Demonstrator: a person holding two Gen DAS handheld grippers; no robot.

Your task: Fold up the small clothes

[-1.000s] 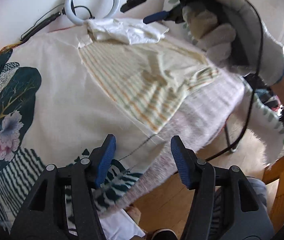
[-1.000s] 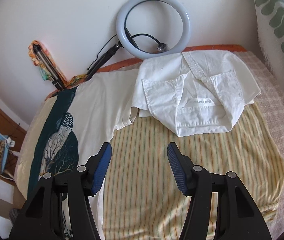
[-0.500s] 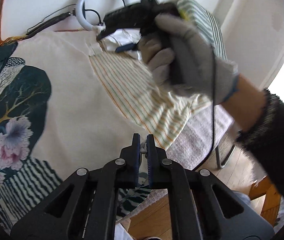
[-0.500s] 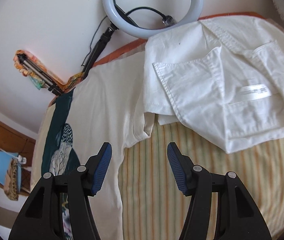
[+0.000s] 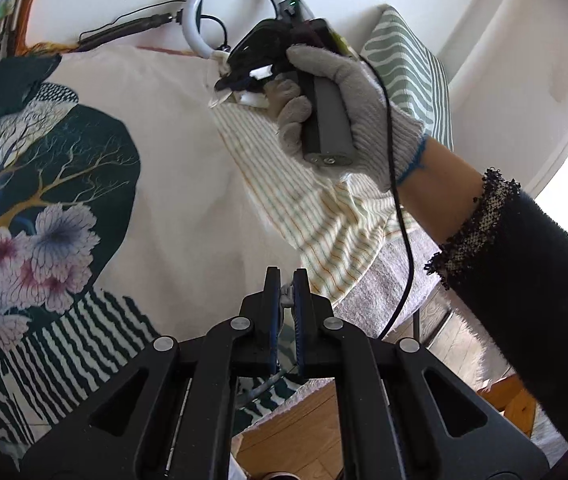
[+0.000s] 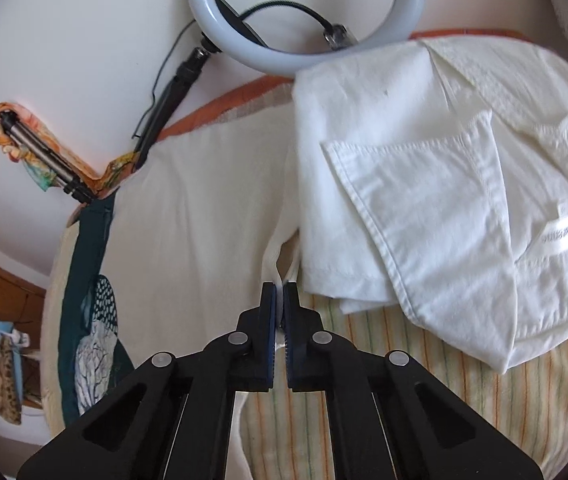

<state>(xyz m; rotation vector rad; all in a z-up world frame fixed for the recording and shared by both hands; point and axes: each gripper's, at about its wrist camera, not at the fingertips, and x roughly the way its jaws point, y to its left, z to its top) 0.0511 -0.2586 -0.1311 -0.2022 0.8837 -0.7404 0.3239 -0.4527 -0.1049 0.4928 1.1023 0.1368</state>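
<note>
We pinch the cream cloth (image 6: 211,216) beside the white shirt (image 6: 424,184) with both grippers, left (image 5: 287,280) and right (image 6: 279,292); lifting could drag that shirt off.

Centre of the left view: a cream garment (image 5: 304,200) striped green and orange. At left, a cream cloth (image 5: 187,184) printed with dark teal, a gold tree, pink-violet flowers and black-white stripes. The glove (image 5: 348,92) is grey. In the right view's upper right lies a plain white shirt (image 6: 424,184); the ring light (image 6: 219,36) is white.
</note>
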